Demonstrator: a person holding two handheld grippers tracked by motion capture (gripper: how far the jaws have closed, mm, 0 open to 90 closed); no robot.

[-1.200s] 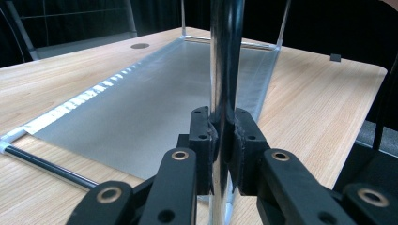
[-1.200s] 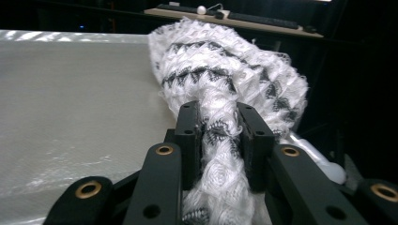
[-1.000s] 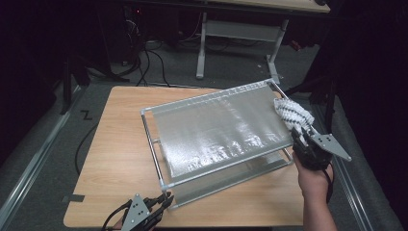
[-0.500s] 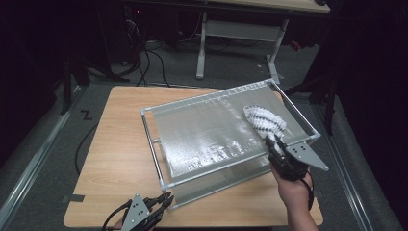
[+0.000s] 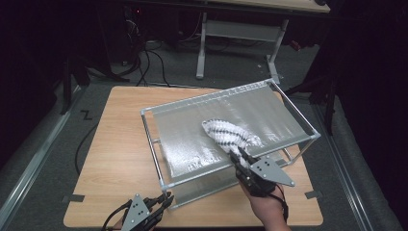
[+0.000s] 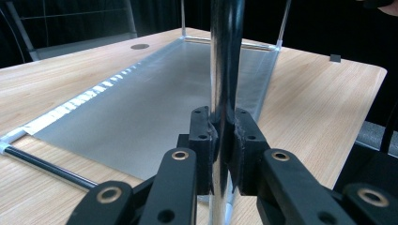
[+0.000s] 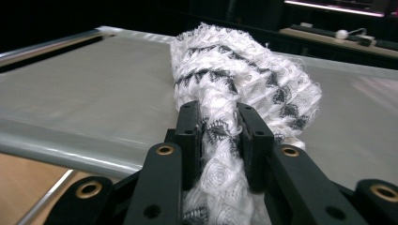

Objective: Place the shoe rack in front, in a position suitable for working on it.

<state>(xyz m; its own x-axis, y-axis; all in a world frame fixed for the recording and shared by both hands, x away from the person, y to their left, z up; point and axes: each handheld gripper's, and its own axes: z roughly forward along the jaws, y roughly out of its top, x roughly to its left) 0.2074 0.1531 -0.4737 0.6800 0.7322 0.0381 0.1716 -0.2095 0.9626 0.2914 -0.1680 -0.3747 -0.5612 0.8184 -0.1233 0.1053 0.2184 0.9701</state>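
A metal-framed rack [image 5: 211, 98] with a silver mesh top stands on the wooden table [image 5: 120, 144]. A white cloth with a black pattern [image 5: 228, 134] lies bunched over the front middle of the mesh. My right gripper [image 5: 240, 156] is shut on its near end. In the right gripper view the pads pinch the cloth [image 7: 244, 79] just above the mesh, gripper [image 7: 219, 126]. My left gripper [image 5: 163, 199] sits at the table's front edge. It is shut on the rack's front left upright post [image 6: 225, 70], gripper [image 6: 225, 136].
Under the rack a lower silver sheet [image 6: 155, 103] lies on the table. Bare wood runs along the table's left side. Behind the table stand a white desk frame [image 5: 202, 48] and floor cables [image 5: 149, 62]. Grey tape marks [image 5: 73, 198] sit by the front corners.
My right gripper has carried the cloth leftward from the rack's right edge to over the front middle of the mesh. The left gripper has stayed on the post.
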